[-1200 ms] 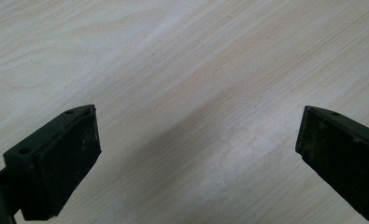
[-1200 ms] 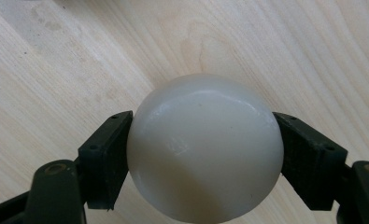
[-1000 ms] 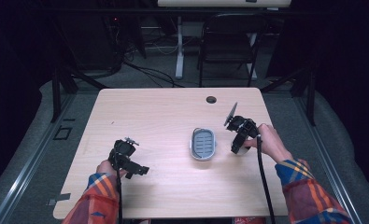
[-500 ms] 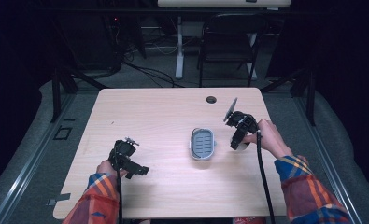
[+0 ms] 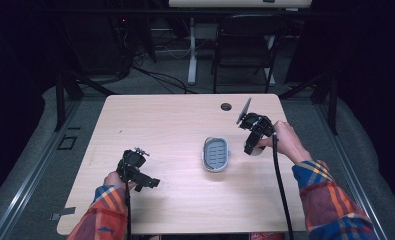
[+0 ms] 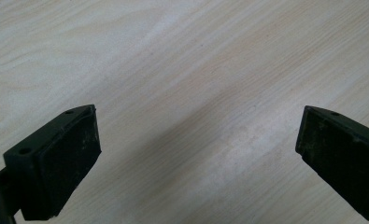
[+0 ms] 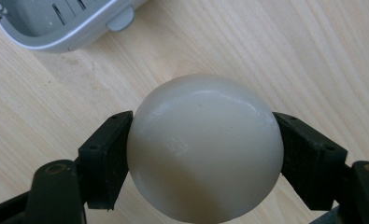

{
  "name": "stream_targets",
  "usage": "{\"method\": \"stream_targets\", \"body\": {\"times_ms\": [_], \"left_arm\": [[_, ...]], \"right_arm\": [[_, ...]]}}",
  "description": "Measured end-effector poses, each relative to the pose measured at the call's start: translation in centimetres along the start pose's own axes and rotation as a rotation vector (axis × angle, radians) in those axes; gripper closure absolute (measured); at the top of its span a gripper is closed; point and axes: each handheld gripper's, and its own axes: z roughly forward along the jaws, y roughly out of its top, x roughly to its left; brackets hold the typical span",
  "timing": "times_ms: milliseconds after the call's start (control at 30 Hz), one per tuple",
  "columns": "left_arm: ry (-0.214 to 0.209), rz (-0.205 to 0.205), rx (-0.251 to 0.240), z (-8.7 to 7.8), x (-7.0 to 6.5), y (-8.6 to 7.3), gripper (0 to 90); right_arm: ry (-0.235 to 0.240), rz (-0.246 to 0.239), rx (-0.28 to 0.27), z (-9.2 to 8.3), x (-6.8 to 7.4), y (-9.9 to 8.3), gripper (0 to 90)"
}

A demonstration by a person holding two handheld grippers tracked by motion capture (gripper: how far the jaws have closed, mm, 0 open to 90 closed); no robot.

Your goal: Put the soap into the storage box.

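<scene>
My right gripper (image 7: 203, 154) is shut on a round, cream-white soap bar (image 7: 205, 147), with both black pads pressed against its sides above the wood. In the high view that right gripper (image 5: 253, 146) hangs just right of a grey oval soap dish (image 5: 216, 154) at the table's middle, the soap (image 5: 256, 151) pale at its tip. A corner of the grey dish (image 7: 60, 23) lies at the top left of the right gripper view. My left gripper (image 5: 147, 182) rests near the front left of the table. In the left gripper view the left gripper (image 6: 191, 154) stands wide open over bare wood.
The light wooden table (image 5: 165, 125) has a small round cable hole (image 5: 226, 106) near its far edge. Behind the table stand a dark folding chair (image 5: 242, 50) and a white desk leg (image 5: 192, 50). Black cables trail from both grippers toward the front edge.
My right gripper has risen slightly with the soap and drifted a little toward the far edge. The left gripper has stayed where it was.
</scene>
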Motion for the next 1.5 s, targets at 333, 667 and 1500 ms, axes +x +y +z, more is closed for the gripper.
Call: {"method": "stream_targets", "body": {"times_ms": [333,667,1500], "left_arm": [[-0.004,0.0,0.001,0.0,0.1,0.0,0.0],[-0.004,-0.001,0.0,-0.1,0.1,-0.1,0.0],[-0.009,-0.003,-0.003,-0.1,0.1,-0.1,0.0]], "right_arm": [[-0.009,-0.027,-0.009,-0.9,0.6,1.5,24.2],[-0.017,-0.051,-0.013,-1.9,1.4,3.0,24.2],[-0.007,-0.125,-0.021,-2.5,4.0,6.9,24.2]]}}
